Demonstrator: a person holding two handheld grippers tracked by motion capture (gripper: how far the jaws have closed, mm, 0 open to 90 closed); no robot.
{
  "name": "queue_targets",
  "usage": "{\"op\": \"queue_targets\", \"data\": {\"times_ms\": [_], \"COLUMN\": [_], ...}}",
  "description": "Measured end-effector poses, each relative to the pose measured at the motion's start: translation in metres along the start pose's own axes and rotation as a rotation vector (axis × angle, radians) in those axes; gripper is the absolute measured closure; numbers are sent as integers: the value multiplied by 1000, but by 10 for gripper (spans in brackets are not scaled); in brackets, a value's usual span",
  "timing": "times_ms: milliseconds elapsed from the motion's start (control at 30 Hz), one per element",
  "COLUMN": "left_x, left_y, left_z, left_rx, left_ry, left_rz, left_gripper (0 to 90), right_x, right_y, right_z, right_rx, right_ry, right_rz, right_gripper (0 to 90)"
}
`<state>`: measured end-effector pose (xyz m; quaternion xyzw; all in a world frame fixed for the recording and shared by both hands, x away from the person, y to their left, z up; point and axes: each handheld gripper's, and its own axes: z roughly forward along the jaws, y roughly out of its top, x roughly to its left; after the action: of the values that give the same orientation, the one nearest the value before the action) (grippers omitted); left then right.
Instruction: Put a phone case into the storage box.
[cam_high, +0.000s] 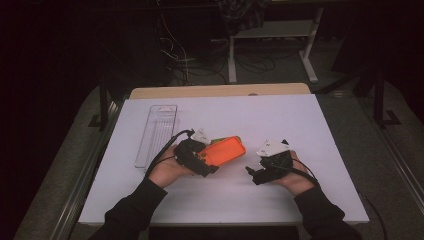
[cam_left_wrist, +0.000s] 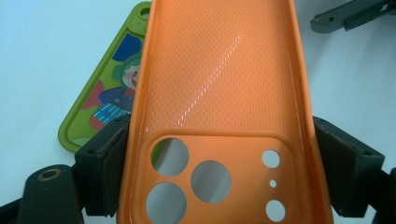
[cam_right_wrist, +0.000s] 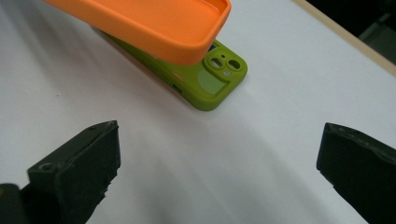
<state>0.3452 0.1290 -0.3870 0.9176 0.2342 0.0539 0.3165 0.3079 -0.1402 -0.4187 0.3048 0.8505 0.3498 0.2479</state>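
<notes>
Bright table, dark room
Glare streaks the orange case (cam_left_wrist: 219, 93); the table (cam_high: 280, 120) glows evenly, soft shadows beneath, its far edge fading into blackness.

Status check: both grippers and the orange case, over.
Left hand-held gripper clamps orange case, lifted. Right hand-held gripper open, empty. Green case lies directly beneath.

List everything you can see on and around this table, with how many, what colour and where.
orange phone case: one, orange, held above the table between the left tool's jaws, hollow side up
green phone case: one, green with a cartoon clown print, lying on the table under the orange one
clear tray: one, transparent, on the table's left part
table: one, white top with a wooden far edge
left tool: one, black, closed on the orange case
right tool: one, black, jaws wide apart, nothing between them
hands: two, dark sleeves, at the near edge
</notes>
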Motion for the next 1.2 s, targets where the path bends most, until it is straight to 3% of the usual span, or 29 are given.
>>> {"op": "queue_targets", "data": {"times_ms": [133,200,233,400,467,500,800,933,1033,1200], "left_x": [1,1,2,1,3,2,1,3,2,1], "left_y": [0,0,0,0,0,0,1,1,2,2], "left_z": [-1,-1,-1,-1,-3,-2,-2,-3,-3,-5], "left_rx": [-2,-18,-12,-27,-3,-19,-19,-9,-21,-30], "left_ry": [-1,-3,-2,-9,-5,-5,-6,1,1,3], "left_rz": [2,-18,-9,-33,-5,-26,-18,8,-6,-12], "left_gripper": [160,160,160,160,160,160,160,160,160,160], "right_x": [3,6,6,10,11,12,20,24,28,33], "right_y": [1,1,2,4,4,5,6,8,8,10], "right_z": [0,0,0,-1,0,0,-1,0,0,0], "right_rx": [-2,-5,-2,-9,-12,-14,-13,-4,-15,-23], "right_ry": [-28,-37,-45,-81,-89,-98,-169,-199,-217,-271], "right_rz": [-56,-65,-98,-166,-189,-199,-354,-417,-434,-526], "right_gripper": [0,0,0,0,0,0,0,0,0,0]}}
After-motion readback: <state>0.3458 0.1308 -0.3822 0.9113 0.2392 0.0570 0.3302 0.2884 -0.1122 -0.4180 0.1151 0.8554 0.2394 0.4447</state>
